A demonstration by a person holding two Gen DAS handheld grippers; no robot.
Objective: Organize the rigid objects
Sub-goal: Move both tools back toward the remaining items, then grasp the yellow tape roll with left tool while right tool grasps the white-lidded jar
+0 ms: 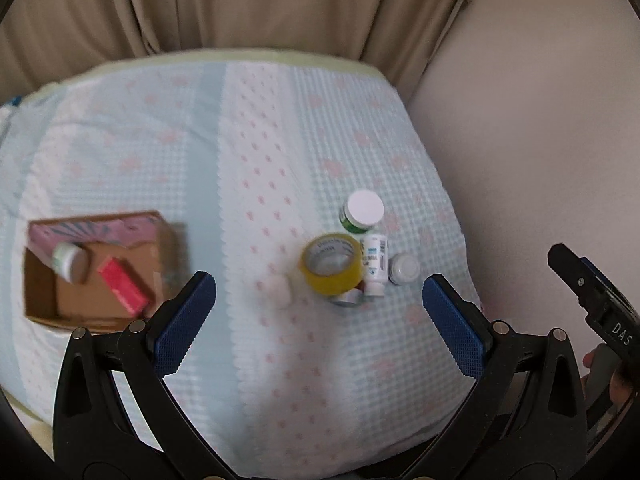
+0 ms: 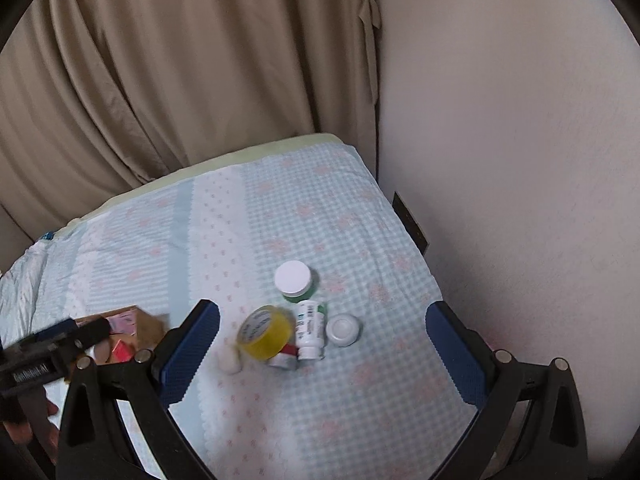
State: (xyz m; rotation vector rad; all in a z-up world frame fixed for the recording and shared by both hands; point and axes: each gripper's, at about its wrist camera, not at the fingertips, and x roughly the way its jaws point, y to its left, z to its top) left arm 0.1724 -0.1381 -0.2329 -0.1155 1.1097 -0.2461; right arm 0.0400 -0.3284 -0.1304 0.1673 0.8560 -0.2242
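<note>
A cluster of small items lies on the blue checked bedspread (image 1: 248, 160): a yellow tape roll (image 1: 332, 266), a green jar with a white lid (image 1: 362, 212), a white bottle lying flat (image 1: 375, 266), a small round white container (image 1: 404, 268) and a small white lump (image 1: 280, 290). They also show in the right wrist view: tape roll (image 2: 266, 330), jar (image 2: 294, 279), bottle (image 2: 311, 330), round container (image 2: 343, 329). A cardboard box (image 1: 40, 296) at left holds a red box (image 1: 122, 286) and a white-capped bottle (image 1: 68, 260). My left gripper (image 1: 320, 308) and right gripper (image 2: 322, 336) are open and empty above the bed.
Beige curtains (image 2: 180, 80) hang behind the bed. A plain wall (image 2: 500, 160) runs along its right edge, with a dark wall plate (image 2: 410, 220). The right gripper shows at the left wrist view's right edge (image 1: 592, 300); the left gripper shows at the right wrist view's left (image 2: 52, 348).
</note>
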